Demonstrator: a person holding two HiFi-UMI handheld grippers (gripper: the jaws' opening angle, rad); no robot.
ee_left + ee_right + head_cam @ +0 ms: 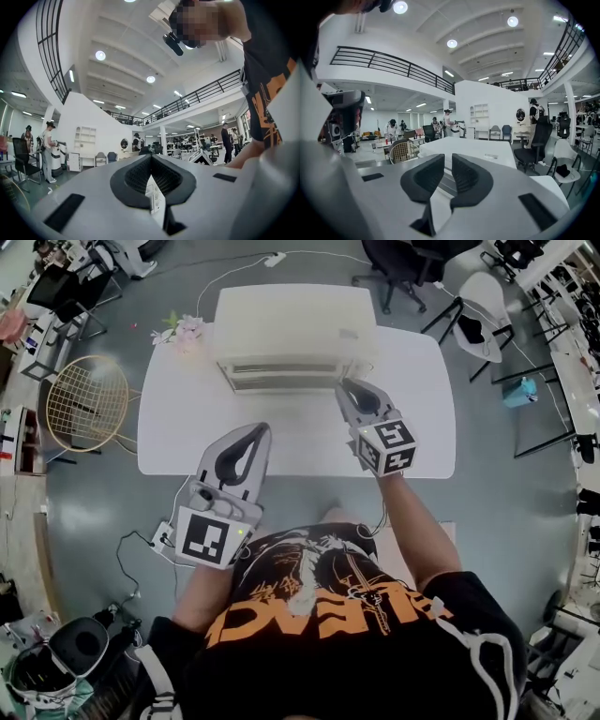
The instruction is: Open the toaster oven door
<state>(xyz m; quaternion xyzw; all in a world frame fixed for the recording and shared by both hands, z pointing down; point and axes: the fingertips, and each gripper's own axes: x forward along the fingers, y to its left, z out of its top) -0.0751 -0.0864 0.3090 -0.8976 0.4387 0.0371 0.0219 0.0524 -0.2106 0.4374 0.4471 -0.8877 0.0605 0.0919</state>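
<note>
A white toaster oven (295, 329) stands at the far side of the white table (187, 432), its slatted front (281, 376) facing me. From above, the door looks flat against the body. My right gripper (345, 386) reaches to the front's right end with its jaws open a small gap, and nothing shows between the pads. In the right gripper view the oven (478, 149) lies just beyond the parted jaws of the right gripper (448, 158). My left gripper (257, 431) is over the table's near edge, tipped upward, jaws shut and empty. The left gripper (151, 158) view shows only ceiling.
A small bunch of pale flowers (182, 332) lies at the table's far left corner. A round wire chair (86, 401) stands left of the table, and office chairs (473, 324) stand to the far right. Cables run across the floor (141, 549) by my left side.
</note>
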